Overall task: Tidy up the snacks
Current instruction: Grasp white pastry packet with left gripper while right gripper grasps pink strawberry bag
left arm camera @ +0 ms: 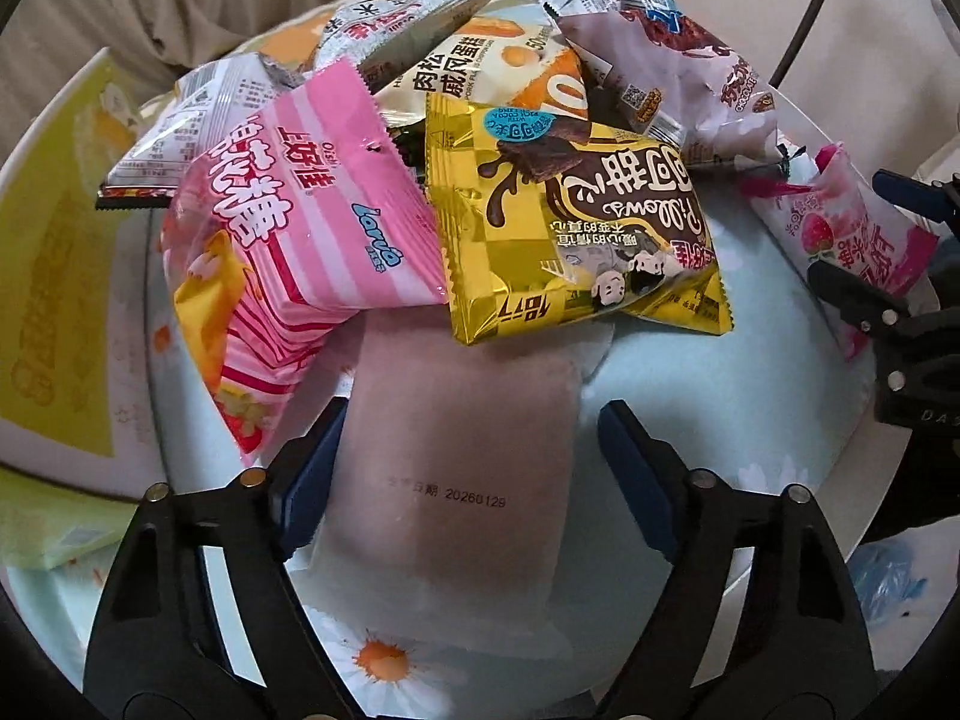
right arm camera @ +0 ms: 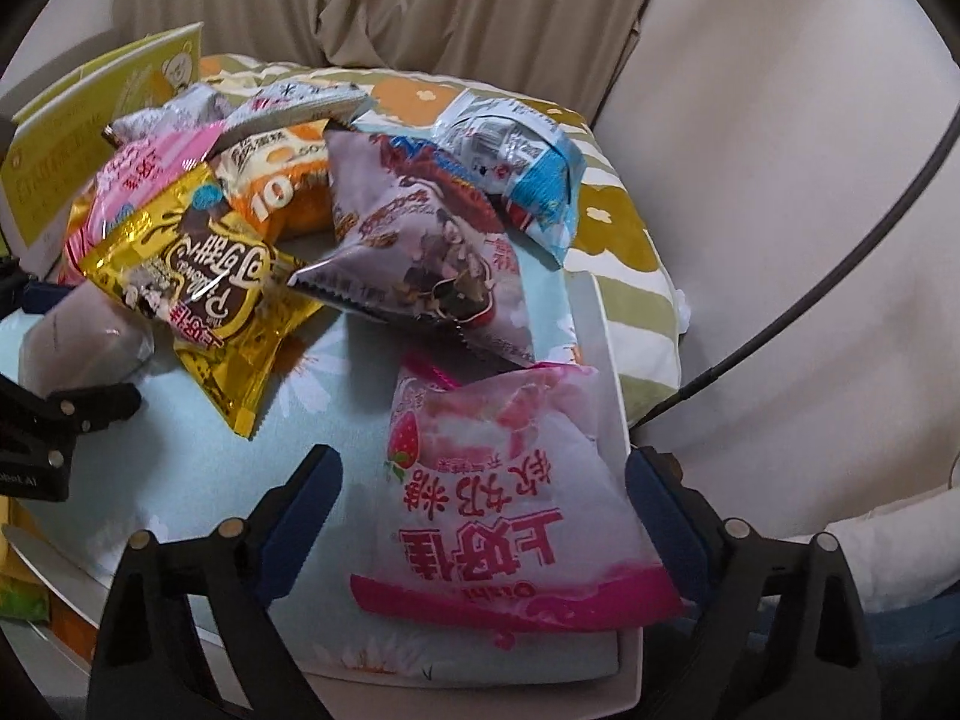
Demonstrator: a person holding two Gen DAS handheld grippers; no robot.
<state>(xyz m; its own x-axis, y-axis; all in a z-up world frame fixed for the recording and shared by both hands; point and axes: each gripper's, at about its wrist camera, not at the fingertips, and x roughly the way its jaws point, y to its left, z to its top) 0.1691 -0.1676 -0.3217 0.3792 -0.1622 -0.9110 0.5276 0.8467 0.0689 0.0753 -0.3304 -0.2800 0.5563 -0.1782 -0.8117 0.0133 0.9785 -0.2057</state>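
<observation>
A pile of snack packets lies on a pale blue daisy-print cloth [left arm camera: 750,372]. My left gripper [left arm camera: 468,456] is open, its jaws on either side of a plain mauve packet [left arm camera: 456,468] that lies flat. Behind it are a pink striped marshmallow bag [left arm camera: 288,240] and a gold chocolate packet [left arm camera: 576,228]. My right gripper [right arm camera: 480,510] is open, straddling a pink strawberry candy bag [right arm camera: 504,504] at the cloth's right edge. That bag also shows in the left wrist view [left arm camera: 852,228], and the mauve packet in the right wrist view [right arm camera: 84,336].
Further back lie a grey-purple chocolate bag [right arm camera: 420,240], an orange-white cake packet [left arm camera: 480,72], a blue-white packet [right arm camera: 528,162] and silver packets [left arm camera: 198,114]. A yellow-green box [right arm camera: 66,138] stands at left. A flowered cushion [right arm camera: 624,228] and beige curtain lie beyond.
</observation>
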